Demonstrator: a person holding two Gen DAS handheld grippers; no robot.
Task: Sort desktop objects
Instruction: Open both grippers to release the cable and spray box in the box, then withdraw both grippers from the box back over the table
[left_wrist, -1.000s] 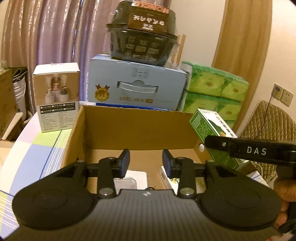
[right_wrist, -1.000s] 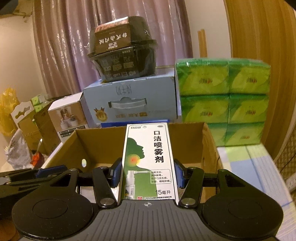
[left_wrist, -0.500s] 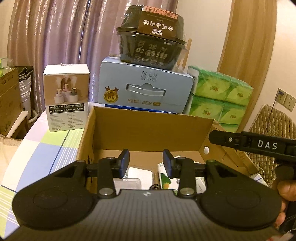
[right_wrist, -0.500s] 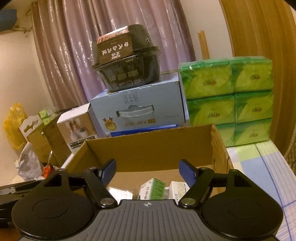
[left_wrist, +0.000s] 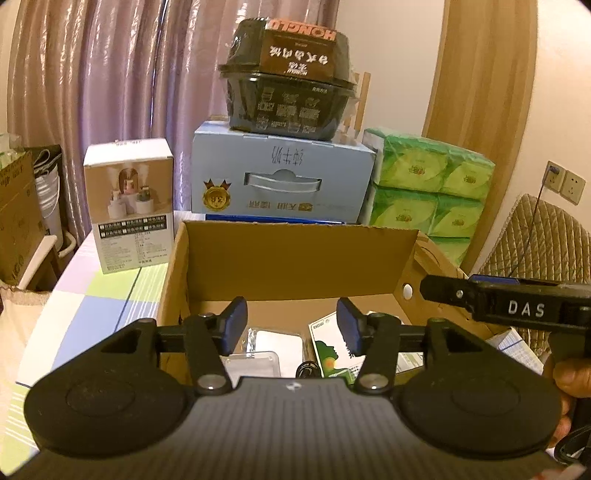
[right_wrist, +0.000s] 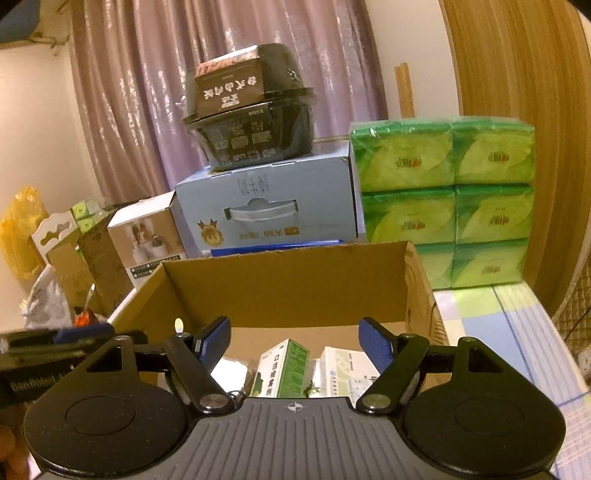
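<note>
Both grippers hover over the open brown cardboard box (left_wrist: 295, 258), which stands on the checked worktop (left_wrist: 110, 291) in front of the pale blue carton (left_wrist: 284, 181) near its far edge.

The left gripper (left_wrist: 291, 325) has its fingers moderately apart and holds nothing. The right gripper (right_wrist: 295, 343) has its fingers spread wide and is also empty.

Inside the box several sorted things already lie on the bottom: a white-and-green spray box with a head silhouette (left_wrist: 328, 350), a small green-and-white medicine box (right_wrist: 284, 369), a white leaflet-like packet (right_wrist: 347, 373) and a clear flat plastic case (left_wrist: 251, 363).

I judge the sorting well advanced. Whether loose things remain on the worktop, I cannot tell, because both views look only forward.
</note>
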